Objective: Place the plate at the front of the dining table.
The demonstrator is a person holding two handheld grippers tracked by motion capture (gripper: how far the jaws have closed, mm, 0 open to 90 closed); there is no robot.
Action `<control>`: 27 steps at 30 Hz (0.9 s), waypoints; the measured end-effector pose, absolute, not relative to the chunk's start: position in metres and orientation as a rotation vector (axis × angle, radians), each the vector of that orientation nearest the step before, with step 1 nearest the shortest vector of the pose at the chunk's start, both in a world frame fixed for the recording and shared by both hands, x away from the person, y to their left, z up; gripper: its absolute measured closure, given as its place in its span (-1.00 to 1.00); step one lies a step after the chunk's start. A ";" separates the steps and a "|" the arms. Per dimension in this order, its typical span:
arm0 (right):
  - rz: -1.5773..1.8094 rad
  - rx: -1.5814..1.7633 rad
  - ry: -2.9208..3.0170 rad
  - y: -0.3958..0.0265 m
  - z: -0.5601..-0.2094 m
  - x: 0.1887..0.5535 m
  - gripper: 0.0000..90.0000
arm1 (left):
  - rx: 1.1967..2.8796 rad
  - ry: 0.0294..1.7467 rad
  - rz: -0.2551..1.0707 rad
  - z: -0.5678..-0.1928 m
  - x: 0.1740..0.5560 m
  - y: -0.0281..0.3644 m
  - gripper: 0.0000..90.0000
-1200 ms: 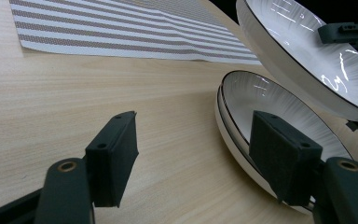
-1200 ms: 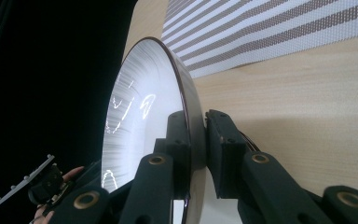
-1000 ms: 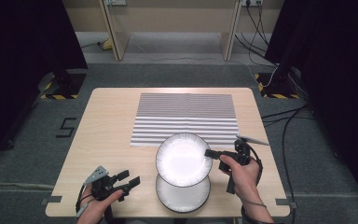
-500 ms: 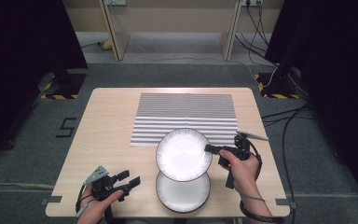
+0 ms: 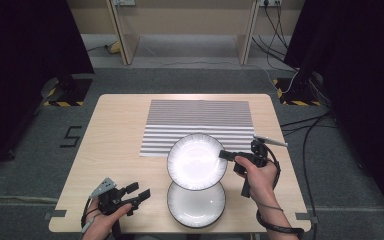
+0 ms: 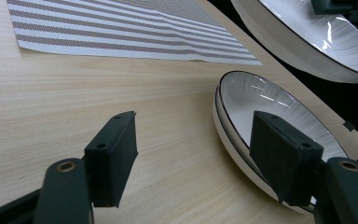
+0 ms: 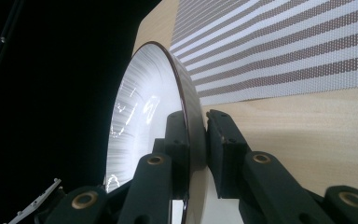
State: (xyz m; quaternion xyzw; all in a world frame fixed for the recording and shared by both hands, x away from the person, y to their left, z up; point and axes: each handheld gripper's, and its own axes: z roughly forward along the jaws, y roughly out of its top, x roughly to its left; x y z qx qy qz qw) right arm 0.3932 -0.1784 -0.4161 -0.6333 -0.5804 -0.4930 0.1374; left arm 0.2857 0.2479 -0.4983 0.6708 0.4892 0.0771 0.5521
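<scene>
Your left gripper (image 5: 132, 194) had black jaws with square, matte pads (image 6: 116, 156), brass-coloured screws at the knuckles and a grey three-cornered plate at 10 o'clock. Your right gripper (image 5: 223, 155) matched it; a black strap ringed that wrist.

The surface (image 5: 125, 130) is light wood with rounded corners, standing on grey carpet floor (image 5: 40, 150). Black curtains (image 5: 25, 45) hang to its left and right. Beyond its far edge stands a pale wooden frame (image 5: 185, 20) with upright legs. Yellow-and-black hazard tape (image 5: 62, 103) marks stand bases off both far corners. Black cables (image 5: 310, 125) trail across the floor at right.
</scene>
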 end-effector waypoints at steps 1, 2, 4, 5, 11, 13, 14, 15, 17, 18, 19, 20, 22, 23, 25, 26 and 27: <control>-1.433 -1.832 -1.681 -0.178 -0.415 0.394 0.75 | 1.587 1.156 0.183 -0.498 0.286 0.248 -0.30; -1.434 -1.832 -1.678 -0.177 -0.414 0.394 0.75 | 1.586 1.157 0.183 -0.498 0.286 0.248 -0.30; -1.435 -1.830 -1.680 -0.177 -0.414 0.395 0.75 | 1.585 1.160 0.184 -0.498 0.286 0.248 -0.30; -1.435 -1.830 -1.680 -0.177 -0.414 0.395 0.75 | 1.585 1.160 0.184 -0.498 0.286 0.248 -0.30; -1.438 -1.832 -1.686 -0.175 -0.412 0.398 0.74 | 1.586 1.160 0.187 -0.498 0.287 0.249 -0.30; -1.442 -1.833 -1.685 -0.175 -0.412 0.400 0.74 | 1.585 1.161 0.184 -0.499 0.287 0.249 -0.30; -1.444 -1.833 -1.685 -0.174 -0.411 0.400 0.74 | 1.585 1.161 0.184 -0.499 0.287 0.249 -0.30; -1.444 -1.834 -1.681 -0.174 -0.411 0.401 0.74 | 1.585 1.161 0.183 -0.499 0.287 0.249 -0.30; -1.446 -1.836 -1.684 -0.173 -0.411 0.402 0.74 | 1.585 1.162 0.183 -0.499 0.287 0.249 -0.30; -1.442 -1.837 -1.685 -0.173 -0.410 0.402 0.74 | 1.584 1.162 0.183 -0.499 0.287 0.250 -0.30; -1.443 -1.836 -1.684 -0.172 -0.410 0.403 0.74 | 1.582 1.163 0.183 -0.499 0.287 0.250 -0.30; -1.445 -1.837 -1.683 -0.172 -0.411 0.403 0.74 | 1.581 1.164 0.183 -0.499 0.287 0.250 -0.30; -1.445 -1.837 -1.681 -0.171 -0.411 0.404 0.74 | 1.579 1.164 0.183 -0.498 0.287 0.250 -0.30; -1.445 -1.837 -1.680 -0.171 -0.412 0.405 0.74 | 1.578 1.164 0.184 -0.498 0.287 0.250 -0.30; -1.443 -1.839 -1.680 -0.171 -0.412 0.405 0.74 | 1.579 1.165 0.186 -0.498 0.287 0.250 -0.30; -1.439 -1.840 -1.684 -0.170 -0.412 0.406 0.74 | 1.578 1.165 0.186 -0.498 0.287 0.251 -0.30; -1.438 -1.842 -1.683 -0.170 -0.412 0.407 0.74 | 1.578 1.165 0.186 -0.498 0.287 0.251 -0.30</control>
